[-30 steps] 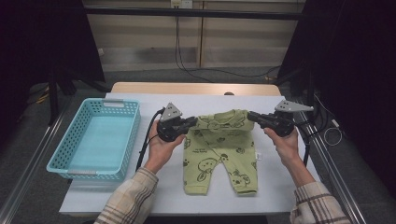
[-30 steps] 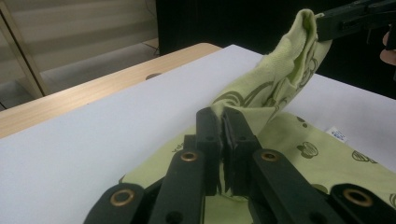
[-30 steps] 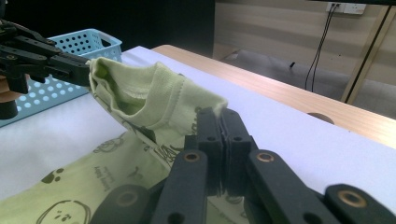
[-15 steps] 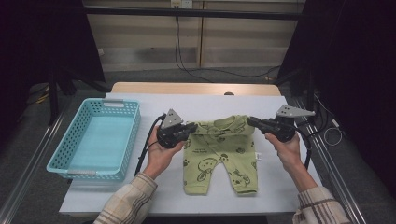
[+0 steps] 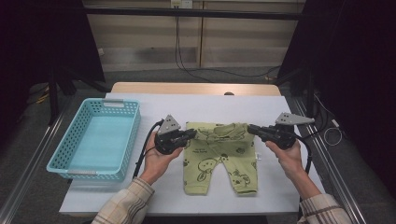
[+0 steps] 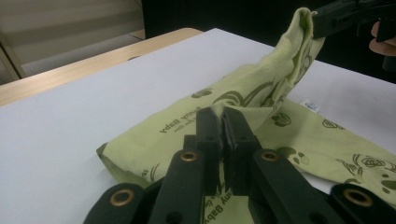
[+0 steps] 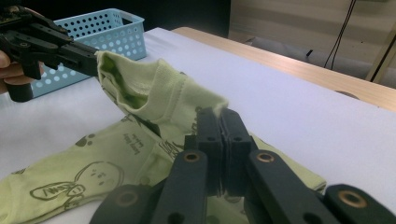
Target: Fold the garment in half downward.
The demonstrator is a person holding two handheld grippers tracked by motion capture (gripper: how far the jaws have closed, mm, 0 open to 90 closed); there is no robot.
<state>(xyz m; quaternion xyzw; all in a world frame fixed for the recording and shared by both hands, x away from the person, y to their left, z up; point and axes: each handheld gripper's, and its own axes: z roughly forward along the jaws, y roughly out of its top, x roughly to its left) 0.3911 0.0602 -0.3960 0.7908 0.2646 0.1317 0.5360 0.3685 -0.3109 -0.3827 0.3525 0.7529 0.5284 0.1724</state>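
Observation:
A pair of light green baby trousers (image 5: 219,154) with dark cartoon prints lies on the white table, legs toward the person. My left gripper (image 5: 192,134) is shut on the left corner of the waistband, and my right gripper (image 5: 251,128) is shut on the right corner. The waistband is lifted off the table and folded toward the legs. In the left gripper view the jaws (image 6: 223,122) pinch the green cloth (image 6: 261,93). The right gripper view has its jaws (image 7: 219,122) clamped on the ribbed waistband (image 7: 163,93), with the other gripper (image 7: 79,53) holding the far corner.
A light blue plastic basket (image 5: 74,156) stands on the left of the table, also seen in the right gripper view as the basket (image 7: 93,28). The white table cover (image 5: 243,105) stretches behind the trousers, with a wooden table edge (image 5: 196,87) at the back.
Both grippers have moved toward the person, carrying the waistband off the table and over the upper part of the trousers.

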